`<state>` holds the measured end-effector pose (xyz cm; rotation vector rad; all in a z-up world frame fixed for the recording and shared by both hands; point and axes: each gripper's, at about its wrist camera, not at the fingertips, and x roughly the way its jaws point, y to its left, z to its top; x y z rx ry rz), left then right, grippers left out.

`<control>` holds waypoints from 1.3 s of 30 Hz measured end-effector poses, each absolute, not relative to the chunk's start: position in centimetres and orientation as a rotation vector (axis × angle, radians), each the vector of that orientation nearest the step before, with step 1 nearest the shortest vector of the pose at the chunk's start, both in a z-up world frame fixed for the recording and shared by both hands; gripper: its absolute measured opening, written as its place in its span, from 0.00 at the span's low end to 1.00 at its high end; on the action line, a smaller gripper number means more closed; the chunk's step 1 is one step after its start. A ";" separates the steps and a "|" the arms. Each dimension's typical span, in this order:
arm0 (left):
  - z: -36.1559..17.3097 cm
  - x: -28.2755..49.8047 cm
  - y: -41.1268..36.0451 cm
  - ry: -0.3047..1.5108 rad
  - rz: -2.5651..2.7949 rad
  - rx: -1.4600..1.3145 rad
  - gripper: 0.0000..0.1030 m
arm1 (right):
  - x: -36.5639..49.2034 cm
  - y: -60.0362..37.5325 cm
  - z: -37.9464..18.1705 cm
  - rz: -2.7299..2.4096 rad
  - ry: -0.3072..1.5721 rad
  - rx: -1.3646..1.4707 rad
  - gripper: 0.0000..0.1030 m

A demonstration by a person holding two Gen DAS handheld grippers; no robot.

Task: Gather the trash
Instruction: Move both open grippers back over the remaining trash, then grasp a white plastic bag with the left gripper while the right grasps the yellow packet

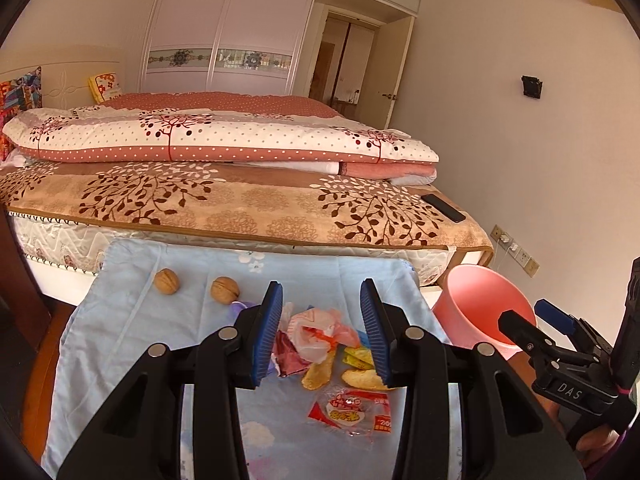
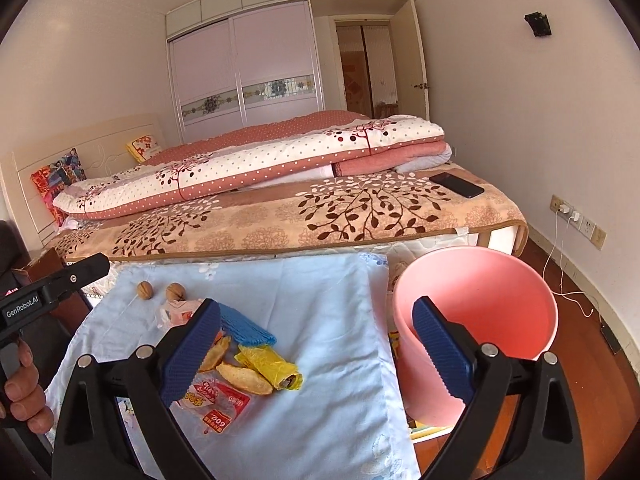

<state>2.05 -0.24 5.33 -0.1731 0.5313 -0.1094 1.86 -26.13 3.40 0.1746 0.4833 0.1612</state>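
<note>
A: Left wrist cam sits low and close over the blue cloth [image 1: 132, 340], looking along its own fingers toward the bed [image 1: 240, 204] and wardrobe [image 1: 228, 36]. Right gripper [image 1: 536, 318] pokes in at the right edge.

B: Right wrist cam faces the same way, stands further right, tilted, close over the pink bin [image 2: 476, 320]. Left gripper's handle, with a hand [image 2: 22, 388] on it, shows at its left edge.

A: Overlap?

B: Cloth, wrapper pile [image 2: 224, 396], two walnuts [image 2: 160, 291], bin, bed, phone [image 2: 456, 185], wardrobe, doorway [image 2: 368, 68].
</note>
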 end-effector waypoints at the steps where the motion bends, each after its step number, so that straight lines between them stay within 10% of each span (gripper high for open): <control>1: 5.1 2.0 0.3 0.541 -0.102 -0.175 0.40 | 2.2 -26.0 3.0 0.177 0.500 0.177 0.92; 39: -0.8 6.3 -1.7 0.723 -0.092 -0.149 0.40 | 6.8 -21.8 -1.4 0.498 0.725 0.130 0.65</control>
